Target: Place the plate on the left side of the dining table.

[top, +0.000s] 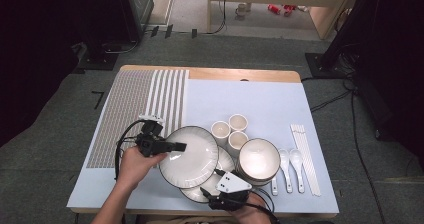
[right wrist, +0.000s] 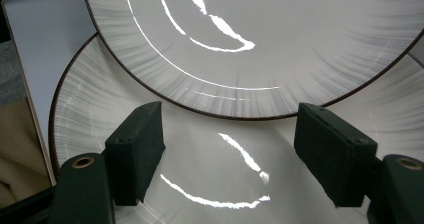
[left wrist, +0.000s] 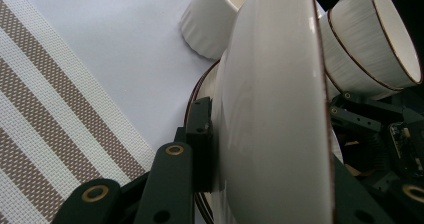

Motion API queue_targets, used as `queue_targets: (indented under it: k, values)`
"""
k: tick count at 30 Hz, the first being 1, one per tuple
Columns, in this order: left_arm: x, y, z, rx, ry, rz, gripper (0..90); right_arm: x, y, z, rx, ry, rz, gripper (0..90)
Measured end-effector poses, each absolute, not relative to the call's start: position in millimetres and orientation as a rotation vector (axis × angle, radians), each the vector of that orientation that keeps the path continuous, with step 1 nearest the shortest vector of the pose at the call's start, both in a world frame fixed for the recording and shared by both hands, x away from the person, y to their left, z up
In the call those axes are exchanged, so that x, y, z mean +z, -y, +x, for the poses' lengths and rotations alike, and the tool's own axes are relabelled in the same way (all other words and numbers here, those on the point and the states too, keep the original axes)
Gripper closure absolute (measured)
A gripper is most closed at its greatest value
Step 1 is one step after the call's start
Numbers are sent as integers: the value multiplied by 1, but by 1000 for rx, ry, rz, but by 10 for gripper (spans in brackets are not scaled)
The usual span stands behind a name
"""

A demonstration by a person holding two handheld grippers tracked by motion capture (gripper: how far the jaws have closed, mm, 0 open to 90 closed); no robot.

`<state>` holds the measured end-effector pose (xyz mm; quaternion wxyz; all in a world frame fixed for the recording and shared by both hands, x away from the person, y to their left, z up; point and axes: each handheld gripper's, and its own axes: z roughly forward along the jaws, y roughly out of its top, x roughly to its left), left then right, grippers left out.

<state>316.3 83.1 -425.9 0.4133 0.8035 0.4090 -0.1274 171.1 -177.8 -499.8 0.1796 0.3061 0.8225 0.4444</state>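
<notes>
A large white plate with a dark rim (top: 192, 156) is tilted over a second, similar plate (top: 226, 160) at the front middle of the table. My left gripper (top: 181, 147) is shut on the top plate's left rim. In the left gripper view one pad (left wrist: 202, 144) presses on that plate's (left wrist: 275, 109) underside, and the plate hides the other jaw. My right gripper (top: 211, 181) is at the front edge, open. In the right gripper view its jaws (right wrist: 230, 149) stand wide apart just above the lower plate (right wrist: 210, 164), with the top plate (right wrist: 260, 34) beyond them.
Three white cups (top: 237, 140) stand behind the plates. A stack of bowls (top: 258, 159) sits to their right, then two spoons (top: 291, 161) and white chopsticks (top: 305, 154). A striped placemat (top: 140, 109) covers the table's left part, and a pale blue mat (top: 250, 99) the rest.
</notes>
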Motion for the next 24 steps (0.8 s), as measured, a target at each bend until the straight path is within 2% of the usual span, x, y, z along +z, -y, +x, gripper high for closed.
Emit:
queue_targets:
  k: [24]
  values:
    - [-413, -103, 329, -387, -1093, 1967, 740, -500, 178, 171, 1261, -2327, 863, 277]
